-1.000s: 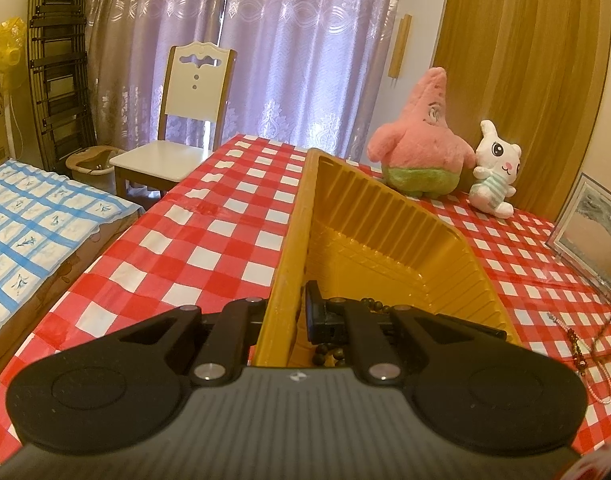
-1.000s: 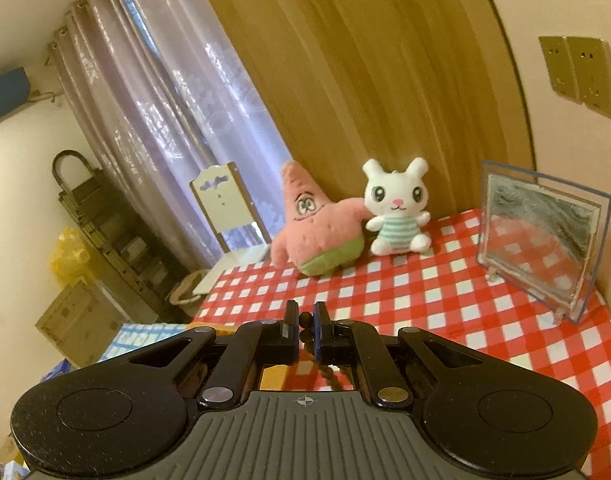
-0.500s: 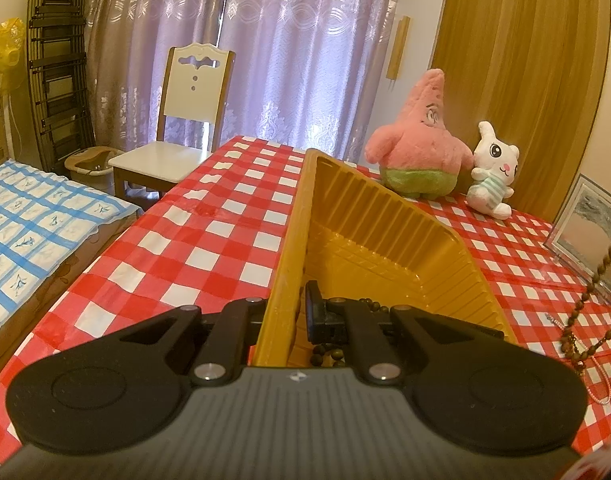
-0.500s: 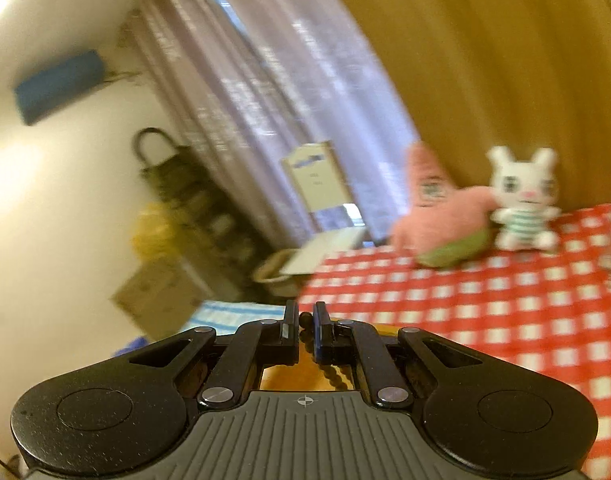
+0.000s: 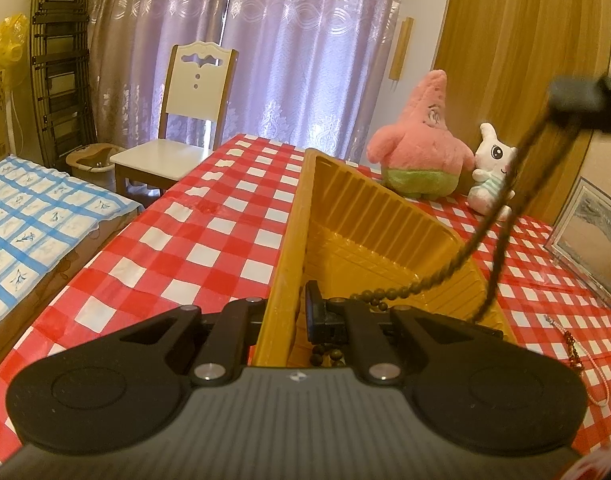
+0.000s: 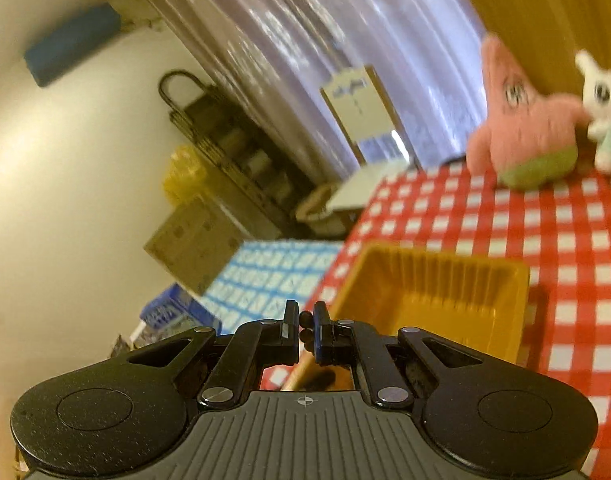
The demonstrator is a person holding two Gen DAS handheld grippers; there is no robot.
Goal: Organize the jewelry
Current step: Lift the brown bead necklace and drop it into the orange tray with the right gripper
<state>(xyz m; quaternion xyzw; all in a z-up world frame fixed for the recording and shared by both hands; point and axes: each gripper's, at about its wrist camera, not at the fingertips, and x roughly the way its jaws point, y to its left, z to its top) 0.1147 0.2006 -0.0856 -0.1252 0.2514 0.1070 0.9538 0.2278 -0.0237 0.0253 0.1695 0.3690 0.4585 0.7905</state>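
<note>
A yellow ridged tray (image 5: 345,208) lies on the red-checked tablecloth. My left gripper (image 5: 295,312) is shut on the tray's near left wall. Dark beads (image 5: 325,356) lie on the tray floor just behind its fingers. A long dark bead strand (image 5: 501,208) hangs from my right gripper (image 5: 577,100) at the upper right, and its lower end trails into the tray. In the right wrist view, my right gripper (image 6: 305,320) is shut on the bead strand (image 6: 306,335), above the near end of the tray (image 6: 433,268).
A small red bead charm with a thin pale chain (image 5: 573,348) lies on the cloth right of the tray. Behind the tray sit a pink star plush (image 5: 421,152) and a white bunny plush (image 5: 491,168). A picture frame (image 5: 593,236) stands at the right, a chair (image 5: 185,120) at the far table edge.
My right gripper swung left and slightly down with the bead strand, from beside the picture frame to above the tray. The strand's lower end now reaches into the tray. The left gripper stayed still.
</note>
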